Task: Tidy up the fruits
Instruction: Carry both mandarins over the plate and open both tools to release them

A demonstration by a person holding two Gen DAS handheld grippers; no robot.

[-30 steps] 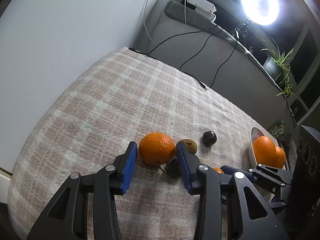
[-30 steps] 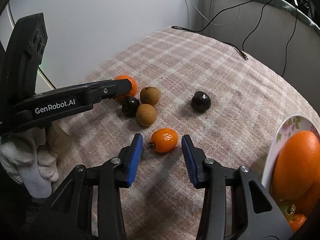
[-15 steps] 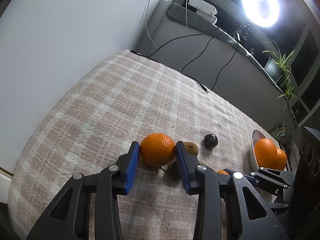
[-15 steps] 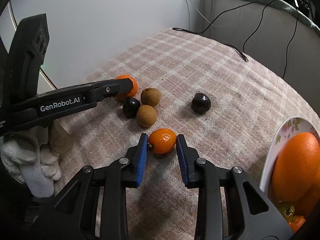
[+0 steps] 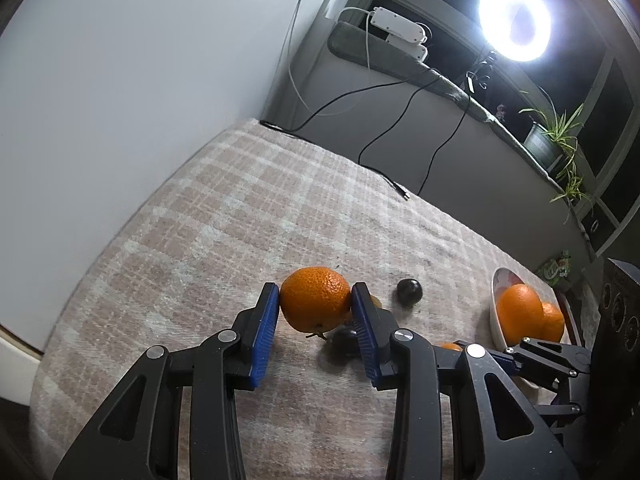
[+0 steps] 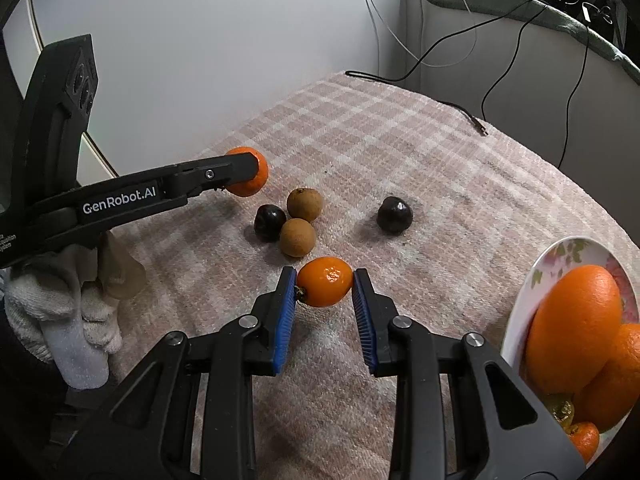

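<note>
My left gripper (image 5: 315, 300) is shut on an orange (image 5: 315, 298) and holds it just above the checked cloth; the orange also shows in the right wrist view (image 6: 250, 178). My right gripper (image 6: 325, 287) is shut on a small orange kumquat (image 6: 325, 286), lifted slightly off the cloth. Two brown fruits (image 6: 304, 204) (image 6: 297, 237) and a dark fruit (image 6: 270, 217) lie together on the cloth beyond it. Another dark fruit (image 6: 394, 214) lies apart to the right. A flowered plate (image 6: 560, 252) at the right holds large oranges (image 6: 574, 320).
The checked cloth (image 6: 400, 140) covers the table up to a white wall. Black cables (image 6: 476, 118) trail onto its far edge. A gloved hand (image 6: 68, 304) holds the left gripper at the left. A ring light (image 5: 514, 20) and a potted plant (image 5: 548, 140) stand behind.
Both grippers closed on their fruit: the left on the orange, the right on the kumquat. Both fruits have risen slightly off the cloth.
</note>
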